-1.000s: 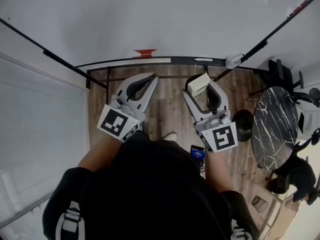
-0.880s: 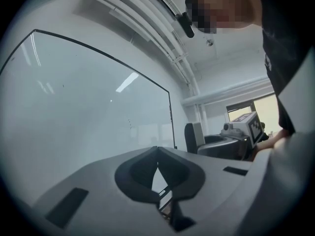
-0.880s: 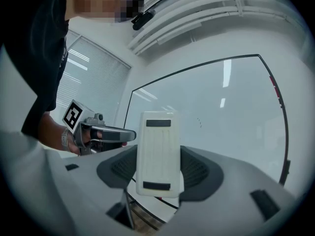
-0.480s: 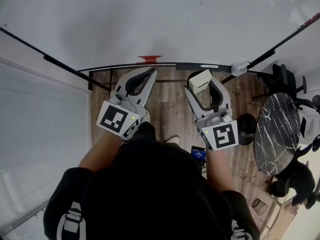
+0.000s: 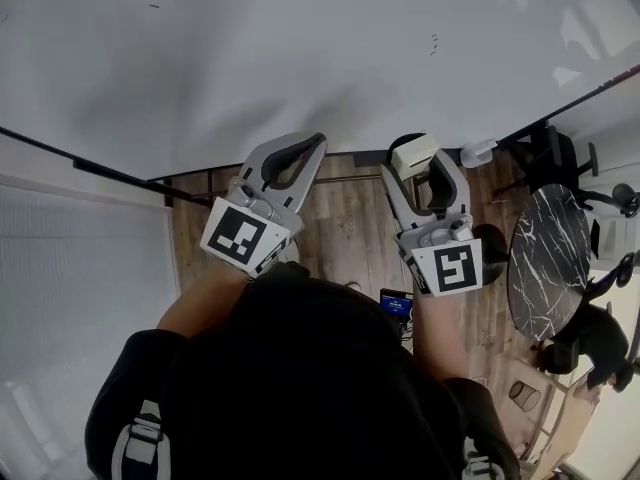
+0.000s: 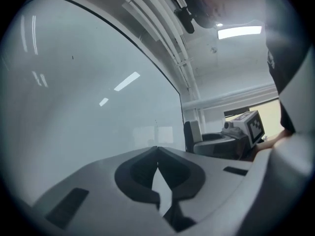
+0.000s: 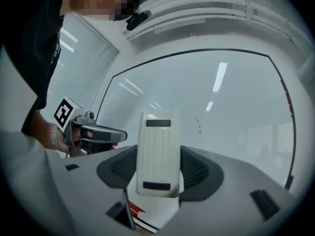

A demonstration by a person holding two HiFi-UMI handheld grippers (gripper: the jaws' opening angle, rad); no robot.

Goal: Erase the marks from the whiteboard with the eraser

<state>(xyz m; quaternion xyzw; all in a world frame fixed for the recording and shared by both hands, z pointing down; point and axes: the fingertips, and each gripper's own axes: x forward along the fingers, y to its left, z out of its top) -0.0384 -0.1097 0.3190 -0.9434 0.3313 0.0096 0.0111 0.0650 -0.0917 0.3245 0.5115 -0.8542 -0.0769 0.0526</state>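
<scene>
Eraser: the eraser (image 7: 158, 154) is showing as a pale cream oblong with rounded corners, a ribbed face and a dark bar near each end. It is standing upright between the pads of the right tongs (image 7: 158, 167), close before the whiteboard (image 7: 236, 97); whether it is touching the board cannot be told.
Marks: a few small dark strokes (image 7: 198, 123) are sitting at about 1 o'clock from the eraser, apart from it.
Whiteboard: glossy white inside a thin dark frame, it is reflecting long ceiling lights.
Right tongs: grey moulded plastic with dark ribbed pads, they are clamping the eraser's two long sides and pointing to 12 o'clock in the head view (image 5: 418, 163).
Left tongs: the left tongs (image 5: 318, 140) are pointing to about 1 o'clock at the board's lower edge. Their curved jaws are meeting tip to tip (image 6: 157, 149) with nothing between them.
Arms: both forearms are reaching forward from a black top (image 5: 300, 388), side by side above the wooden floor (image 5: 350, 238).
</scene>
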